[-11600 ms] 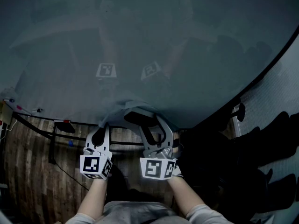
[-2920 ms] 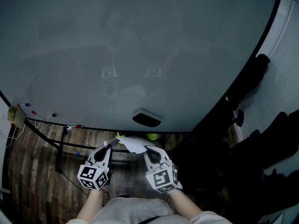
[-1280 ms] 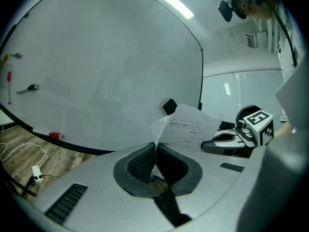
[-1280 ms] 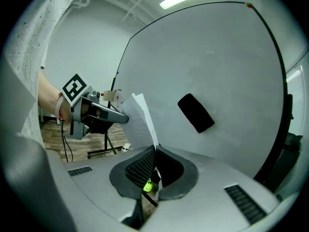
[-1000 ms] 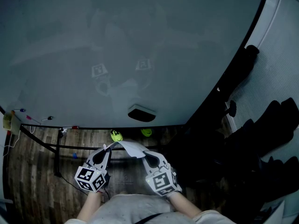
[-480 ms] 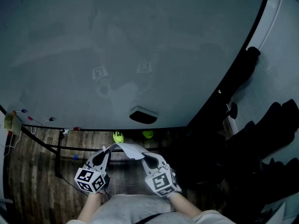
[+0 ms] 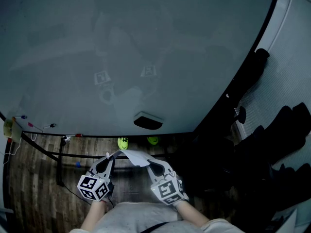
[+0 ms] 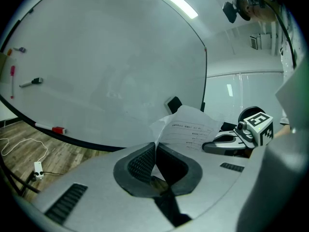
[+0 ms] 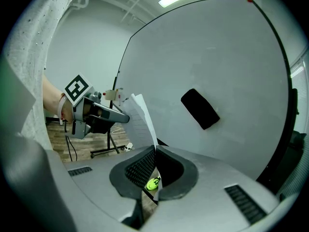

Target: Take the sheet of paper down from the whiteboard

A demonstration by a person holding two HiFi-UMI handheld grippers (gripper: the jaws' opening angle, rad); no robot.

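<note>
The paper (image 7: 134, 155) was off the whiteboard (image 7: 146, 42) and hung in the air at the lower middle of the head view, stretched between the two grippers. The left gripper (image 7: 112, 155) was clamped on its left end and the right gripper (image 7: 149, 162) on its right end. Each gripper view showed the jaws closed on a thin edge of the sheet, with the paper (image 8: 190, 129) rising away from the pads. Its long axis ran left to right across the frame, from one set of tips to the other, so neither hand was nearer – they shared it evenly, and it sagged a little between them.

The whiteboard filled the upper frame and stood apart from the sheet. A dark eraser (image 7: 147, 122) sat on the board just above the paper, not touching it. The removal itself looked done. Any further move would probably be down or back toward the body, and both hands would have to travel together or the sheet could tear or slip from one clamp.

Below lay the wooden floor (image 7: 34, 178), with the board's stand (image 7: 60, 165) at lower left and two green shoes (image 7: 123, 142) under the paper. Dark shapes (image 7: 272, 144) crowded the right side – what they were could not be told. The freest room was at the lower middle.
</note>
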